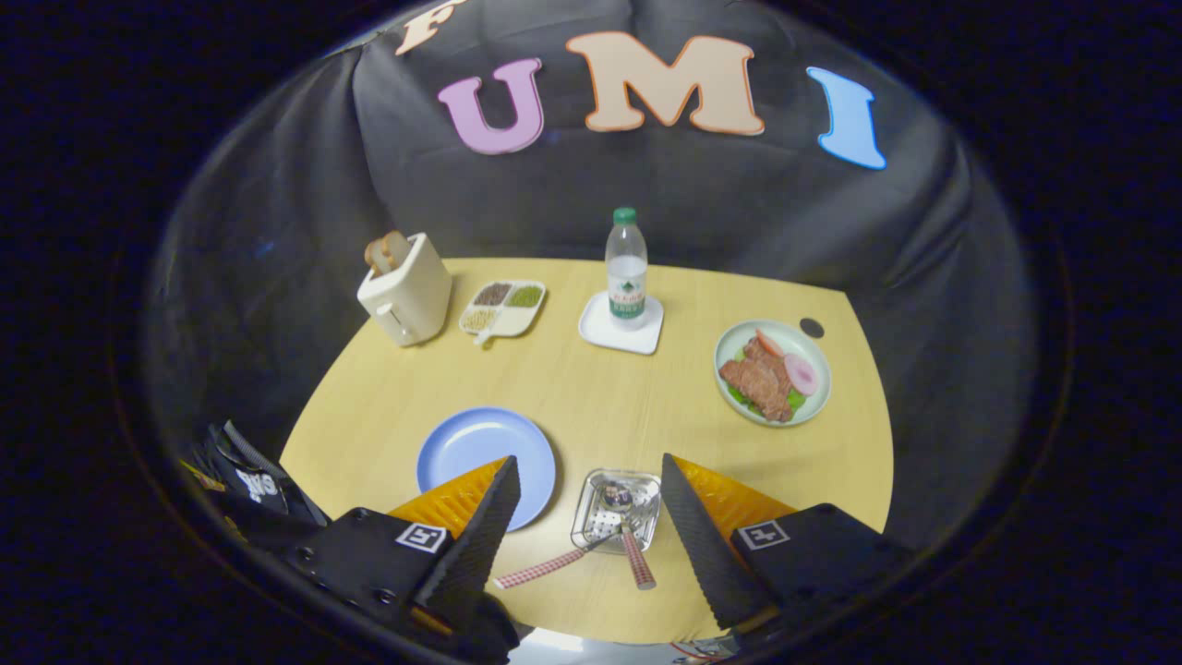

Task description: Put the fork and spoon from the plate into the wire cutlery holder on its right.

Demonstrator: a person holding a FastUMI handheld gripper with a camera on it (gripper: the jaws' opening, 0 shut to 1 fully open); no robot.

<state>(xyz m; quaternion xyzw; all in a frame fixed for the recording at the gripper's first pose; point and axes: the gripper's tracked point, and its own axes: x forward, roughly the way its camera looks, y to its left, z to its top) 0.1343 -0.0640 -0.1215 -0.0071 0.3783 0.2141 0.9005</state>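
Note:
A blue plate (476, 448) lies bare on the wooden table (591, 388), partly behind my left finger (485, 526). To its right stands the wire cutlery holder (617, 510), seen from above between my fingers. Two utensils with red-checked handles rest in it: one handle (540, 568) leans out to the left, the other (639, 560) points toward me. Which is the fork and which the spoon I cannot tell. My gripper (586, 471) hovers high above the table, open, with nothing between its fingers.
Beyond the holder stand a water bottle (626, 268) on a white coaster (621, 325), a cream toaster (404, 288) with bread, a divided dish of grains (502, 307) and a green plate of meat and vegetables (772, 371). A dark bag (249, 476) sits left of the table.

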